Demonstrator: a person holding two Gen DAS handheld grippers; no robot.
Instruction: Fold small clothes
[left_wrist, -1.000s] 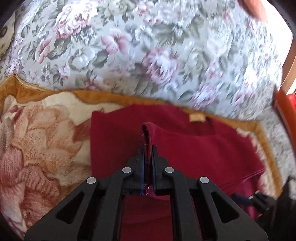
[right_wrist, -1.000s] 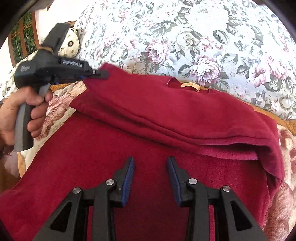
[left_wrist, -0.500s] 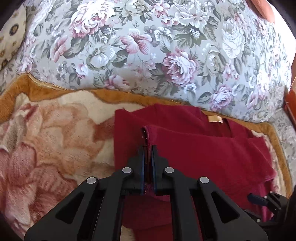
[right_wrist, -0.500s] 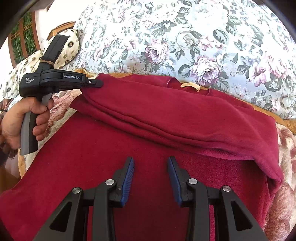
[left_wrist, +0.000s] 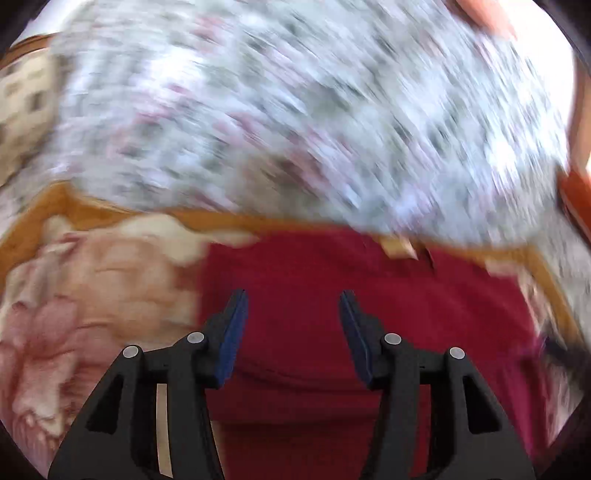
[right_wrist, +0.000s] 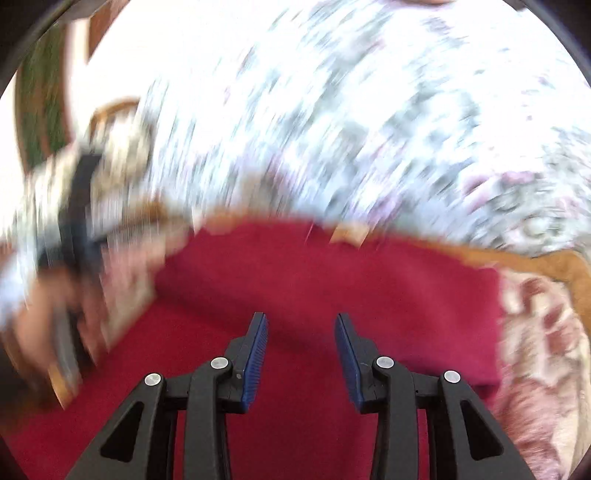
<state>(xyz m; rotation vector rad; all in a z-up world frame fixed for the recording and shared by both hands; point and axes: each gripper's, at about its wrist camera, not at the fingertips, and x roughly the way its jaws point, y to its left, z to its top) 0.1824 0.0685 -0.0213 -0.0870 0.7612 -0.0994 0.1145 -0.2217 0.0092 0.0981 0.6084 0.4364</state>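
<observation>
Judging from how things lie, the main risk is that the freshly laid fold does not stay put. The red garment (left_wrist: 314, 314) lies on the floral blanket (left_wrist: 92, 314) near its far edge, close under the flowered cushion (left_wrist: 295, 110), its tan neck label (left_wrist: 399, 249) toward that edge. The left gripper (left_wrist: 291, 295) has its fingers (left_wrist: 232, 332) standing apart with only cloth lying below them, nothing pinched; the right gripper (right_wrist: 301, 317) also has its fingers (right_wrist: 255, 354) parted moderately and empty, above the near part of the garment. If either gripper sweeps low across the soft fabric, a finger could snag the upper layer and drag the fold open or crooked. Both views are heavily smeared by motion, so fast hand movement just above loose cloth is what would cause it. A rumpled layer could also spoil the next fold if it is not smoothed first.

Against the earlier frames, the left gripper's fingers, then clamped on the raised edge of the folded-over flap, have just been opening, and no cloth is between them now. The flap, lifted into a ridge before, now looks flat on the garment. The right gripper's gap looks unchanged, but its view now takes in more of the cushion. The person's left hand (right_wrist: 40, 325), sharp before, is now a blur at the left of the right wrist view.
</observation>
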